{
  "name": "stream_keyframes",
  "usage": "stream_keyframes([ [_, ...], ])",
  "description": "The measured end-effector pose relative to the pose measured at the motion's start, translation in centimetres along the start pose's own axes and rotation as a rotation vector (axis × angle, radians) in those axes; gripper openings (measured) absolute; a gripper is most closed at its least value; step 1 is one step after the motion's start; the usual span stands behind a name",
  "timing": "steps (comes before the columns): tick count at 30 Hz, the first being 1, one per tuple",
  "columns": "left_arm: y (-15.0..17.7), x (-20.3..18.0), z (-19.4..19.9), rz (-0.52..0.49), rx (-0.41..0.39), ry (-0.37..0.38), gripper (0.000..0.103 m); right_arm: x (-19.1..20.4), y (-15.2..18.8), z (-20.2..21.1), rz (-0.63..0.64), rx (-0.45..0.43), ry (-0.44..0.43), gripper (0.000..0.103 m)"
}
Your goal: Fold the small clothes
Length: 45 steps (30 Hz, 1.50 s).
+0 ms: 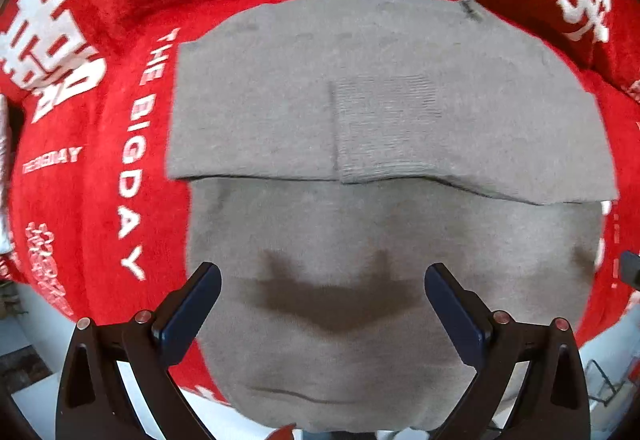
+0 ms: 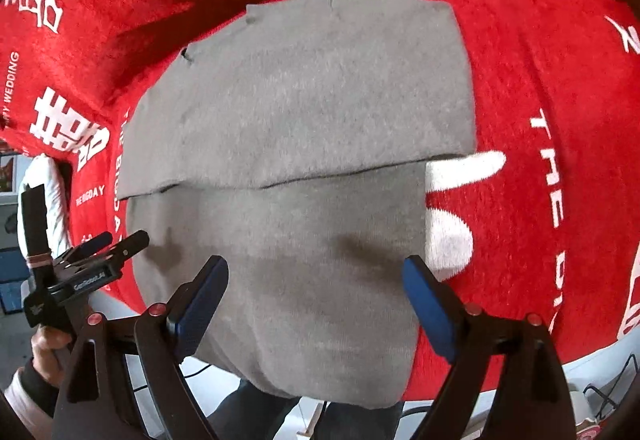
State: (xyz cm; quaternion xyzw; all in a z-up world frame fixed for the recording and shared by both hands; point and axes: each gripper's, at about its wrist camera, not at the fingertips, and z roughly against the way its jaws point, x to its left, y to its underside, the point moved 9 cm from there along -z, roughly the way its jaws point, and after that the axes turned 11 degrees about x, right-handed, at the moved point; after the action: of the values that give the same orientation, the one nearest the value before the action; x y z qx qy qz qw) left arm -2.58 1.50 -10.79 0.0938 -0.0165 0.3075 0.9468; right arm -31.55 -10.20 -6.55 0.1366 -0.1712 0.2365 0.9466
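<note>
A grey garment [image 1: 360, 112] lies on a red cloth with white lettering [image 1: 100, 160]. Its far part is folded over toward me, making a doubled layer with a straight edge across the middle; the near part hangs over the front edge. It also shows in the right wrist view [image 2: 304, 104]. My left gripper [image 1: 323, 280] is open and empty just above the near part, its shadow on the fabric. My right gripper [image 2: 316, 276] is open and empty above the near part too. The left gripper also shows at the left of the right wrist view [image 2: 116, 240].
The red cloth [image 2: 552, 80] covers the table and rises in folds at the back. Beyond the front edge are a pale floor [image 1: 36, 340] and the person's dark trousers [image 2: 248, 416]. A hand [image 2: 44, 344] holds the left gripper's handle.
</note>
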Motion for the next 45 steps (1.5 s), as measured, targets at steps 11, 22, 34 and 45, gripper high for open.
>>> stream_keyframes([
  [11,4.1,3.0,-1.5,0.111,0.032,0.048,0.102,-2.5,2.0,-1.6,-0.029,0.115,-0.163,0.091],
  [22,10.0,3.8,-3.9,0.106,0.097,0.14,0.102,-3.2,8.8,-5.4,-0.029,0.208,-0.172,0.091],
  [34,17.4,6.0,-10.0,0.083,0.188,0.25,0.102,-7.5,18.3,-12.9,-0.113,0.301,-0.134,0.082],
  [45,18.8,1.3,-12.2,0.073,0.206,0.298,0.094,-6.4,19.2,-17.0,-0.117,0.321,-0.216,0.06],
])
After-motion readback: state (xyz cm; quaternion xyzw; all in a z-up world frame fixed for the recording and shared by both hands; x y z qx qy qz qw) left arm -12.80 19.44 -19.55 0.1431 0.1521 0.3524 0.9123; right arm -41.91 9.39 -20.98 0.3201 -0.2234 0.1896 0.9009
